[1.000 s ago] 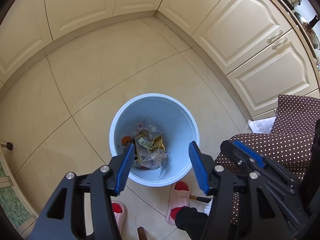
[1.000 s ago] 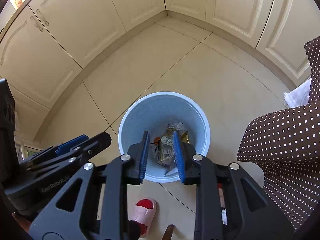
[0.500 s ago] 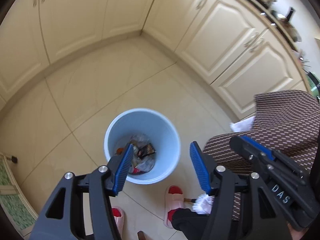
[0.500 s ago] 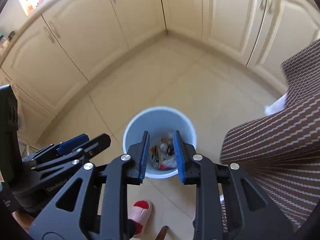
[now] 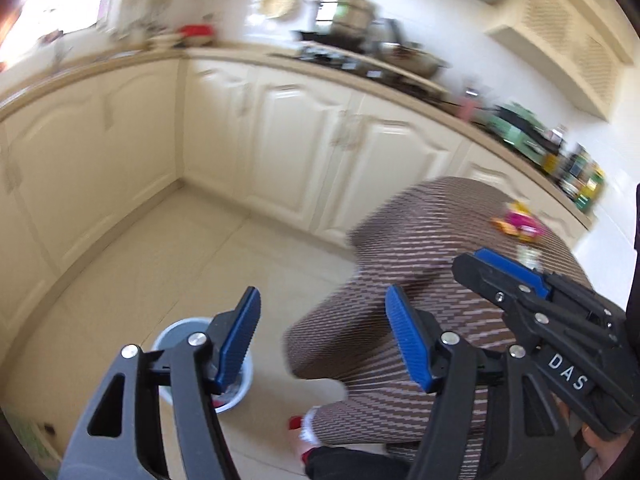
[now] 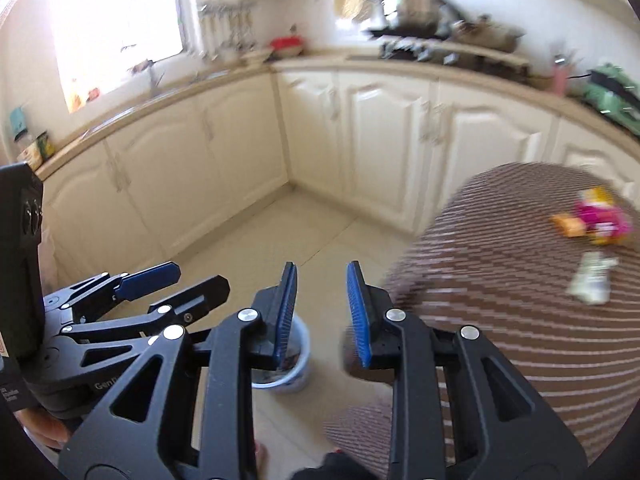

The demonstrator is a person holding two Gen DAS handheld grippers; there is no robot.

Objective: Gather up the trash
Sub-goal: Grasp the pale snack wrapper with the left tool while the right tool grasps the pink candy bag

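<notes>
My left gripper (image 5: 320, 300) is held high with its jaws opening and nothing between them. To its right, my right gripper (image 6: 321, 276) shows a narrow empty gap that is opening slightly. Far below both stands the light blue bin (image 5: 176, 334) (image 6: 301, 360) with trash inside, partly hidden behind the fingers. At the right is a table under a brown dotted cloth (image 5: 420, 248) (image 6: 520, 340). On it lie pink and yellow wrappers (image 5: 518, 225) (image 6: 592, 222) and a white wrapper (image 6: 590, 278), beyond both grippers. The picture is blurred by motion.
Cream cabinets (image 6: 384, 136) line the back and left under a counter (image 5: 400, 80) crowded with pots, bottles and jars. Beige floor tiles (image 5: 192, 248) lie between the cabinets and the table. A red slipper (image 5: 296, 424) is by the table's foot.
Both grippers have risen from just over the bin and tilted upward. The bin has sunk low in both views, and the counter and tabletop wrappers have come into sight. The left jaws stand wider.
</notes>
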